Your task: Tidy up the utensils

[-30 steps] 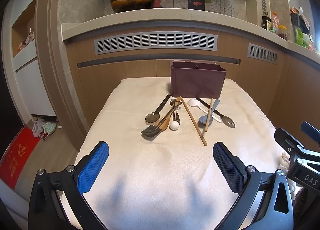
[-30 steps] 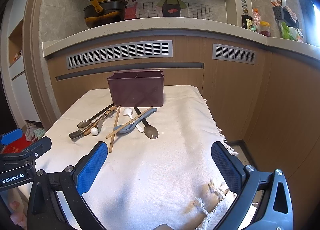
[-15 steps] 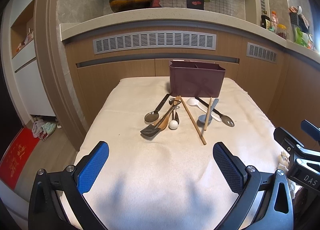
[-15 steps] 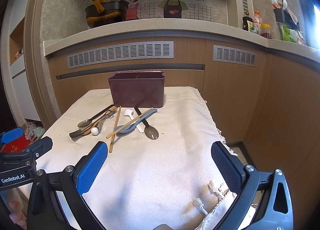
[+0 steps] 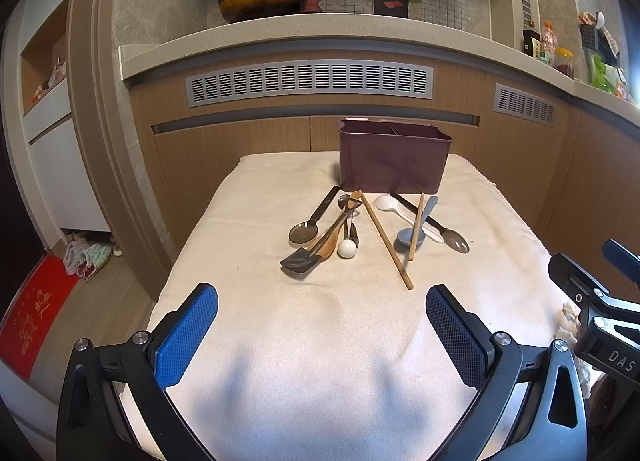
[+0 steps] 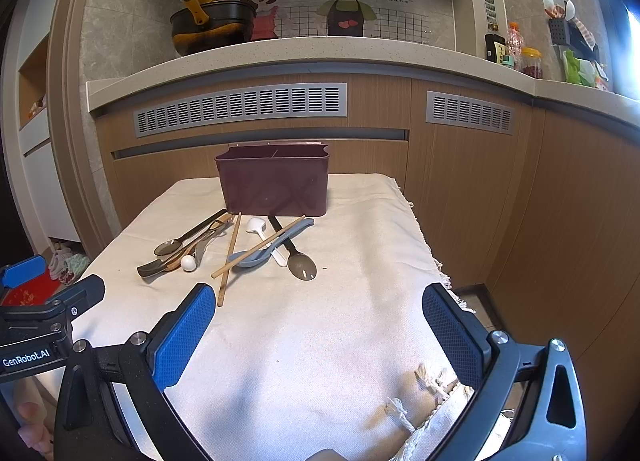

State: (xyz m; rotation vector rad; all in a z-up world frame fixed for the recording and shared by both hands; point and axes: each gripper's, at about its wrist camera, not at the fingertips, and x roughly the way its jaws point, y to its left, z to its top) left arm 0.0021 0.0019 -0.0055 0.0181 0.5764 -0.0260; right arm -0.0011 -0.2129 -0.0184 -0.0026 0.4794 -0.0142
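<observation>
Left gripper [image 5: 322, 335] and right gripper [image 6: 318, 335] fingers spread wide, grasping nothing; utensil pile [image 5: 372, 231] ahead of fingers, before maroon caddy [image 5: 394, 165].

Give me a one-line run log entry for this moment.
left gripper: open, empty | right gripper: open, empty | utensils: piled on cloth before bin | stage: none picked up yet
</observation>
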